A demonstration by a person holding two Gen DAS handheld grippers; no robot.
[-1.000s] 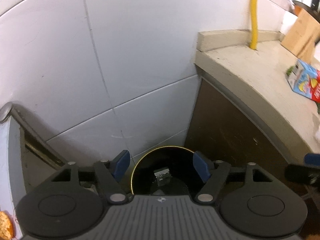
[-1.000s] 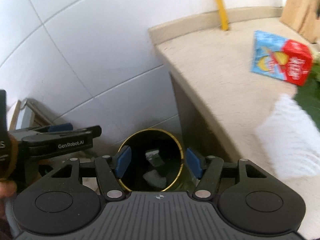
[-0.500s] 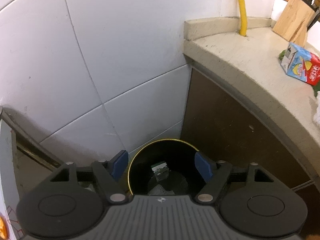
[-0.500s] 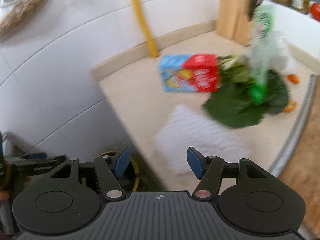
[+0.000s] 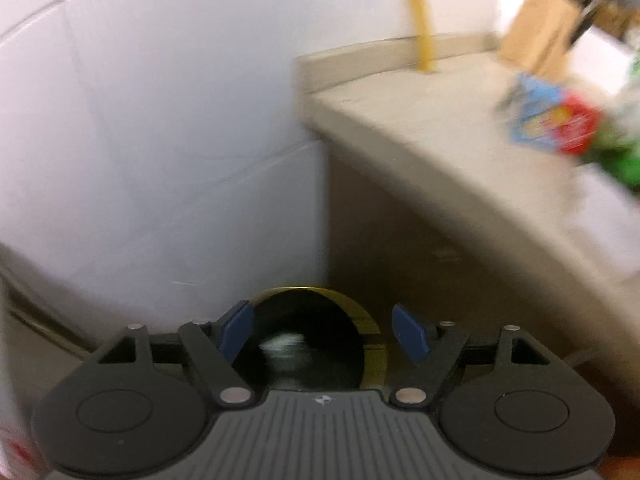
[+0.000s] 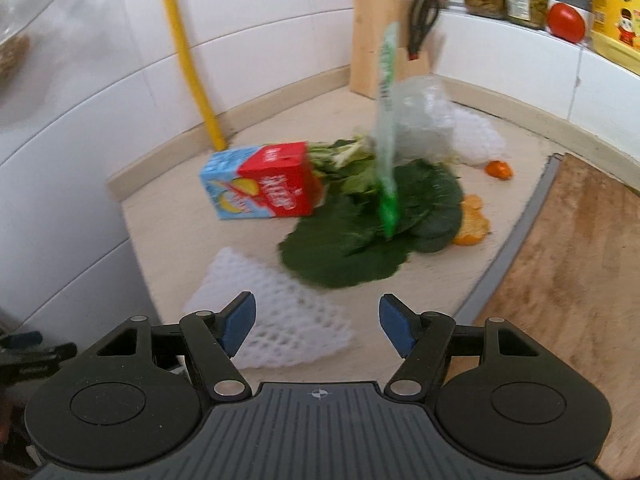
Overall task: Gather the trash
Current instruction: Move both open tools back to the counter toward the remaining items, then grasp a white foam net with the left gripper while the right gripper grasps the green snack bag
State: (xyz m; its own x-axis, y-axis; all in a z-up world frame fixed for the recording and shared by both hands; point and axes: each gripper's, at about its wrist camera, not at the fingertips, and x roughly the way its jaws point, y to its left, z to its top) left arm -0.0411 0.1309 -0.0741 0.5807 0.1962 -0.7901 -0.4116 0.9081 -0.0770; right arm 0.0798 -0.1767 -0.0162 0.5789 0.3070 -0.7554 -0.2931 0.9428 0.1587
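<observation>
Right wrist view: the white foam net (image 6: pixel 276 316) lies flat on the counter (image 6: pixel 168 208) just beyond the right gripper (image 6: pixel 316 324) — jaws opening, empty — and is judged light, soft, best pinched at a raised edge.

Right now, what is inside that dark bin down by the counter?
In the bin, seen from the left wrist camera, something pale and crumpled lies near the bottom, too blurred to identify. The left gripper hides the near part of the bin, so anything there cannot be seen.
</observation>
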